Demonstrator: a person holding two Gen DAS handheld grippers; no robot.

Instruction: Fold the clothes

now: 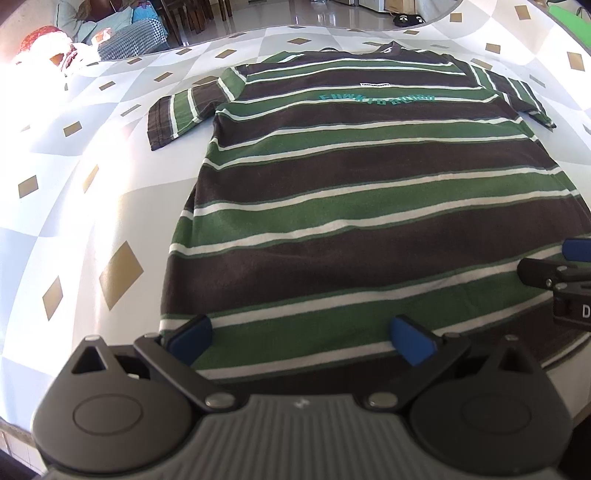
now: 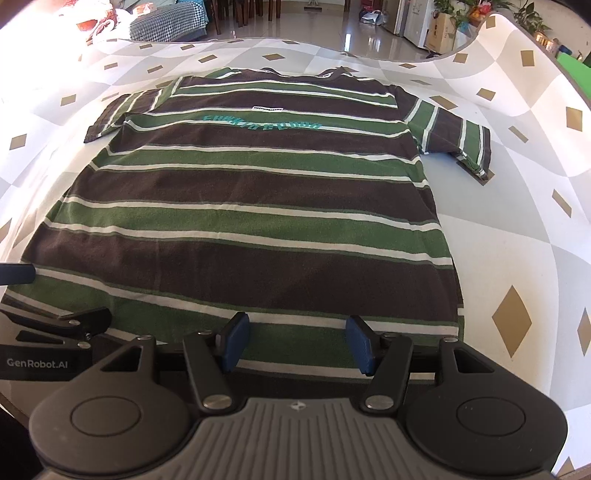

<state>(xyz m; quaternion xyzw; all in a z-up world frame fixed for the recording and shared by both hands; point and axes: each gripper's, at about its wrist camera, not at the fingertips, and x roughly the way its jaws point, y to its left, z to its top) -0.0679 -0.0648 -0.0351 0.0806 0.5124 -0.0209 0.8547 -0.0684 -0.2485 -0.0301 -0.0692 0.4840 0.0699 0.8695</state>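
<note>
light: i see strong daylight from the upper left.
glare: the tablecloth (image 1: 55,155) is washed white on its left; the floor (image 2: 332,33) shines.
focus: sharp centre.
edges: heavy fisheye bending, dark corners.

I count one brown, green and white striped short-sleeved T-shirt (image 1: 369,206), with two sleeves and one line of teal lettering (image 1: 376,99) under one small white label (image 1: 375,84). It lies on one surface under a white-and-grey diamond-patterned cloth (image 1: 74,206). I hold two black grippers, left gripper (image 1: 301,341) and right gripper (image 2: 297,345), each with two blue-padded jaws.
</note>
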